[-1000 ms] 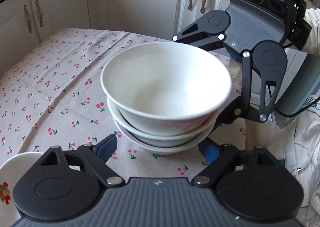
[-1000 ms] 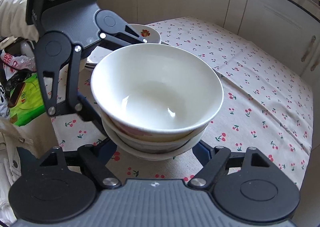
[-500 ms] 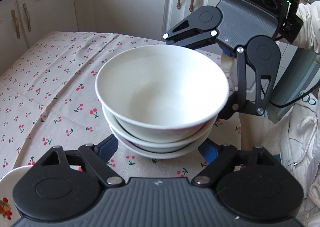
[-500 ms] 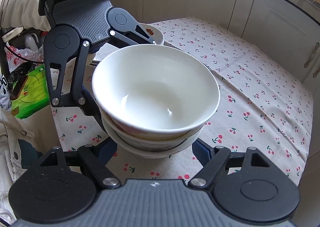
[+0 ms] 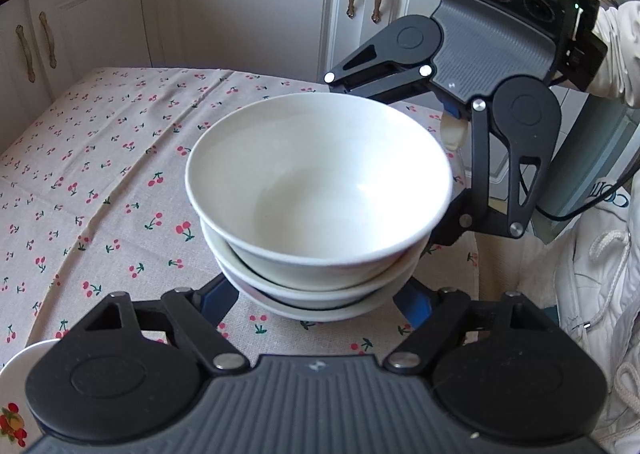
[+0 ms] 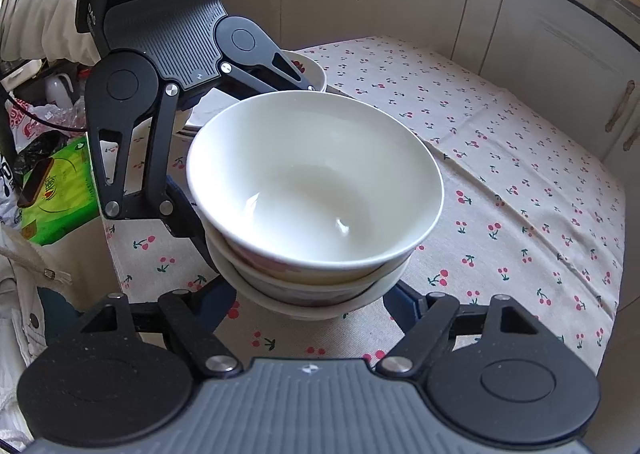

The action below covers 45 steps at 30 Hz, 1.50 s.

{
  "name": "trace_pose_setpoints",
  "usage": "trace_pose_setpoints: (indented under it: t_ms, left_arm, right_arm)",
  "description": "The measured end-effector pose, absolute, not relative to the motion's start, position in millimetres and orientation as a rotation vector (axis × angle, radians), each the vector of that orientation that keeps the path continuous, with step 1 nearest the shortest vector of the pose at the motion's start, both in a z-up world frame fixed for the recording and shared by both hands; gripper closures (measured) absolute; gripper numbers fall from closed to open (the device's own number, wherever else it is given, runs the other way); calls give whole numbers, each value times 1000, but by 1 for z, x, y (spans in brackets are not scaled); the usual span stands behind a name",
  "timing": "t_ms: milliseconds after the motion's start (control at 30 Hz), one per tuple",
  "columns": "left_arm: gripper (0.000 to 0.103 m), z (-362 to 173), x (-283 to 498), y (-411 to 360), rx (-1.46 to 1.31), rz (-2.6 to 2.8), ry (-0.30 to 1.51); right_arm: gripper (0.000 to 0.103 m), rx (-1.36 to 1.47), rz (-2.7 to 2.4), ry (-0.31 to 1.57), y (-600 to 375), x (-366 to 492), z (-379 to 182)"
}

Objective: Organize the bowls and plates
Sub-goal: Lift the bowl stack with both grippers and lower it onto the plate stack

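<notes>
Left gripper and right gripper, jaws closing, are flanking the stack of bowls sitting mid-tablecloth; pad contact cannot be told. Glazed, rigid, slippery, breakable: grasping low at the bottom bowl seems safest.

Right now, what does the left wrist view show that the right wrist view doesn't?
Only left wrist: a grey lettered object at the right edge. Only right wrist: a green packet and a red-printed plastic bag at the left edge. Both: the stack of white bowls on the cherry tablecloth, white cabinets, and the left tool and right tool facing each other, jaws closing with the stack between them; pad contact is hidden under the rim.
</notes>
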State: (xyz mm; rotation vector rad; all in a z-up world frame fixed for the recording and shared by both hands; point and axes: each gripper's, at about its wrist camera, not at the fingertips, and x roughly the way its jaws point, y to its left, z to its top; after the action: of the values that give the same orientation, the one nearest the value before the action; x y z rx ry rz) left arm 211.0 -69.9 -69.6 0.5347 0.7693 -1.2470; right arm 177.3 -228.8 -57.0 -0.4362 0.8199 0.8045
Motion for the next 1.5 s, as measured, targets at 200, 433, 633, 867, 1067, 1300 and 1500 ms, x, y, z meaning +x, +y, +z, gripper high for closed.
trace_pose_setpoints:
  t_ms: [200,433,633,867,1067,1300,1500]
  left_arm:
    - [20,-66,205,-70,543,-1246,749]
    - [20,-54,196,-62,537,-1234,722]
    - [20,-41,188,-51,530,-1210,695]
    - [20,-29,181,-35,524,-1175,673]
    - [20,-22,175,-13,510,-1144,653]
    - [20,-18,173,16,488,-1097,644]
    - [20,-15,173,44,478,-1039,636]
  right_arm:
    - [19,-439,796,824,-228,173,-53]
    - [19,-470,792,805,-223,167,-40]
    - [19,-493,804,788,-216,162,-26]
    - [19,-546,815,757,-198,158,-13]
    - [19,-577,832,739,-178,159,-4]
    - [19,-620,862,721,-150,167,-1]
    - [19,-651,902,706,-121,179,0]
